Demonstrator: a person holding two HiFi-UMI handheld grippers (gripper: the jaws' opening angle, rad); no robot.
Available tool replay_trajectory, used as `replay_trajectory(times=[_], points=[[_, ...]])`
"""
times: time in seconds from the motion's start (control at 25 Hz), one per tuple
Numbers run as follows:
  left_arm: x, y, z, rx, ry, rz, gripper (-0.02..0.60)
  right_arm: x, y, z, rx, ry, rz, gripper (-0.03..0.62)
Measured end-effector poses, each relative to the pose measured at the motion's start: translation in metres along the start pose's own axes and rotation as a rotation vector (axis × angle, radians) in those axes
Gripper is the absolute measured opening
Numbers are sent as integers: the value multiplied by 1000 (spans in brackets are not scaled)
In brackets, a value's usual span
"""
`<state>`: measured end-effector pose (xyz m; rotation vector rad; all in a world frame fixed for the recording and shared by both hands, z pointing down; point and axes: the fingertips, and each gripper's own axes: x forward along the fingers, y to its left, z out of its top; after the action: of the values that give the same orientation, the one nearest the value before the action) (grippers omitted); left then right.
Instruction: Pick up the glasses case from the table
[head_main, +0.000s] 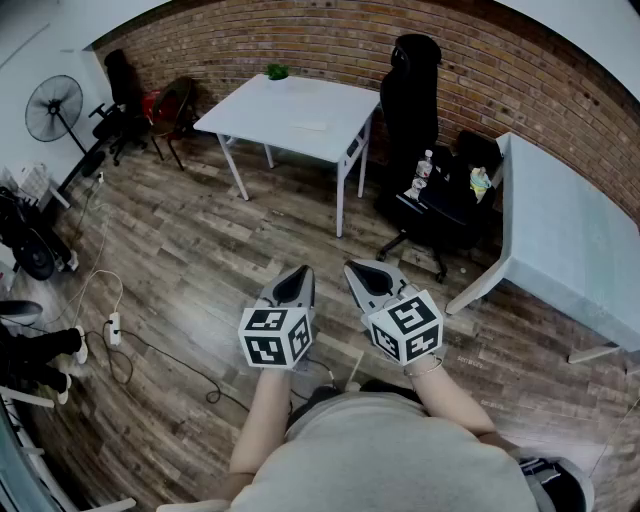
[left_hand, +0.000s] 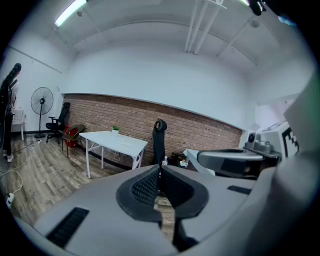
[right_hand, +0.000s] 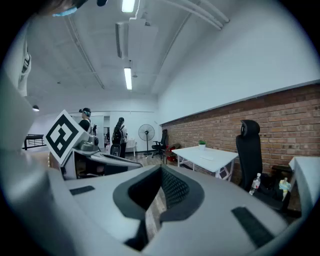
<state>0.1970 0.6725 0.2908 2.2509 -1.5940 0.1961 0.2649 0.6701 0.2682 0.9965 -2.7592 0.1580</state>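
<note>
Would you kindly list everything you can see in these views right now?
white table: one, white, centre by the brick wall
potted plant: one, green, on its far edge
flat item: one, pale, on the white table; too small to identify
office chair: one, black, right of that table
water bottle: one, clear, beside the office chair
second table: one, pale, right edge
standing fan: one, black, far left
left gripper: one, grey, shut, empty
right gripper: one, grey, shut, empty

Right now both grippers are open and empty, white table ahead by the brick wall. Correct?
Not open: the left gripper and right gripper are shut, jaws together, empty, as each gripper view shows. The white table does stand ahead by the brick wall.
</note>
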Motion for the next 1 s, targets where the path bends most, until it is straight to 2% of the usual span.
replay_trajectory(times=[0.32, 0.44, 0.6, 0.8, 1.0], points=[[2, -6, -9, 8, 37, -17, 11, -2, -5, -9, 44, 12, -5, -2], [1, -3, -9, 0, 27, -23, 12, 0, -3, -7, 47, 6, -7, -1], [-4, 3, -3, -16, -15, -59, 12, 5, 5, -5, 64, -27, -3, 0], [-6, 13, -6, 1, 16, -103, 12, 19, 16, -4, 113, -47, 4, 0], [-10, 32, -20, -42, 35, -119, 12, 34, 29, -17, 112, -14, -1, 0]])
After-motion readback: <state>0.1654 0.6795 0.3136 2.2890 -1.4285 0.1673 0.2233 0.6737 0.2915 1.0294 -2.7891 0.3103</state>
